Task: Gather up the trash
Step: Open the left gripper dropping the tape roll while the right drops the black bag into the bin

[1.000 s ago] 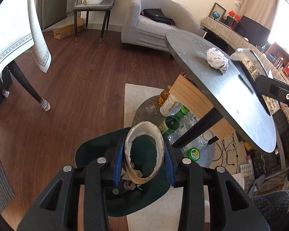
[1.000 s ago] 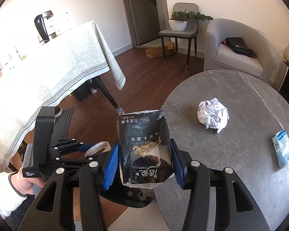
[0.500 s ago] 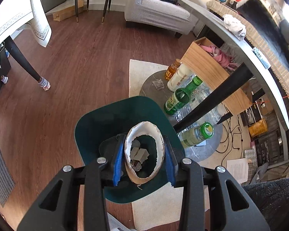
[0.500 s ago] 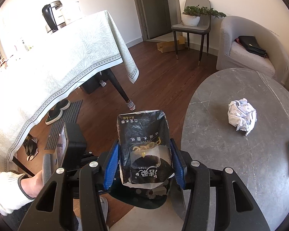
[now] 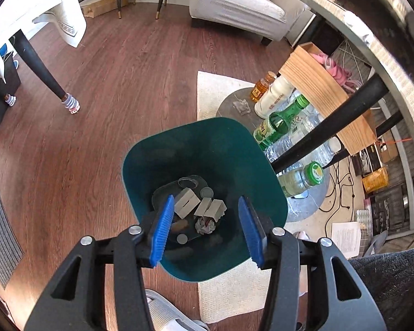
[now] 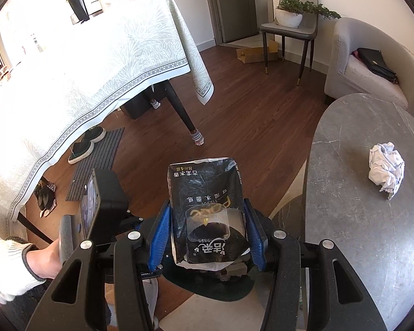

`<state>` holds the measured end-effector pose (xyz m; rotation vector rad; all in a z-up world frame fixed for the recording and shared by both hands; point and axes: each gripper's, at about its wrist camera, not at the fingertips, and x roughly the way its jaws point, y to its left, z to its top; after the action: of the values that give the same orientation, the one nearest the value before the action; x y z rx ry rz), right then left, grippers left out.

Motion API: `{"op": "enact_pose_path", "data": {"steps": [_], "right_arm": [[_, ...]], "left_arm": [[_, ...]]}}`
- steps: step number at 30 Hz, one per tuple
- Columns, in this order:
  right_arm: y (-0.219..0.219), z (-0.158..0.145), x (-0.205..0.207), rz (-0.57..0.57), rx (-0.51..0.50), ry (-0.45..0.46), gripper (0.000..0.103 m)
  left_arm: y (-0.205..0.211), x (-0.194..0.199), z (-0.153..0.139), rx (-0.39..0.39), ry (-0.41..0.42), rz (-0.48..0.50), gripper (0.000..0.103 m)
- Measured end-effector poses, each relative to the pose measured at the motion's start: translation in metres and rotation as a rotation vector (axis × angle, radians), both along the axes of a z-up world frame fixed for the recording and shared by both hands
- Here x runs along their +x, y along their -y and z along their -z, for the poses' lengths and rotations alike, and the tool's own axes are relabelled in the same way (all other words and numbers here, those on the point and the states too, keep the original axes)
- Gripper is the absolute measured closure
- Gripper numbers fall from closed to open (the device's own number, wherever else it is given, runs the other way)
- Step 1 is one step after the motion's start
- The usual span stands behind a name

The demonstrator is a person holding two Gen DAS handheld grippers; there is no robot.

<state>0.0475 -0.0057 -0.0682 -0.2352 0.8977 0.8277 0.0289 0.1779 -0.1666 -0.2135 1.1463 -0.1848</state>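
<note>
The left gripper [image 5: 204, 227] points down into the dark green trash bin [image 5: 162, 151]; its jaws have just been opening and stand apart with nothing between them. The right gripper [image 6: 207, 233] is closed on a black tissue pack [image 6: 205, 207] printed with white Chinese characters and the gold word "TISSUE", held just over the bin's rim beside the round grey table [image 6: 358, 220].

At the bottom of the bin lie grey cardboard pieces [image 5: 187, 202], a crumpled paper ball [image 5: 205, 224] and a few round discs. On the table, a crumpled paper wad [image 6: 386, 168] sits well clear of the edge. Under the table stand a green glass bottle [image 5: 278, 125] and clear plastic bottles [image 5: 300, 178], close to the bin's right side. To the bin's left, bare wooden floor [image 5: 96, 127] lies open.
</note>
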Motion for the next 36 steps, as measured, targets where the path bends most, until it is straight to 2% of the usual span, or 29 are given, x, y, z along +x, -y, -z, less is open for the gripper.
{"op": "enact_pose_path", "data": {"steps": [6,14,21,30,36], "right_arm": [[-0.013,0.013,0.001,-0.014,-0.036,-0.019,0.052],[-0.037,0.040,-0.002,-0.039,-0.097,-0.061,0.052],[-0.051,0.062,0.000,-0.057,-0.151,-0.087,0.052],[-0.059,0.095,-0.003,-0.084,-0.230,-0.122,0.052],[-0.061,0.117,-0.008,-0.101,-0.294,-0.156,0.050]], "left_arm": [[-0.020,-0.006,-0.012,-0.021,0.035,-0.044,0.055],[-0.047,-0.014,-0.035,-0.052,0.098,-0.088,0.066],[-0.061,-0.020,-0.066,-0.091,0.177,-0.105,0.077],[-0.062,-0.021,-0.114,-0.106,0.275,-0.110,0.078],[-0.057,-0.017,-0.135,-0.083,0.316,-0.116,0.078]]}}
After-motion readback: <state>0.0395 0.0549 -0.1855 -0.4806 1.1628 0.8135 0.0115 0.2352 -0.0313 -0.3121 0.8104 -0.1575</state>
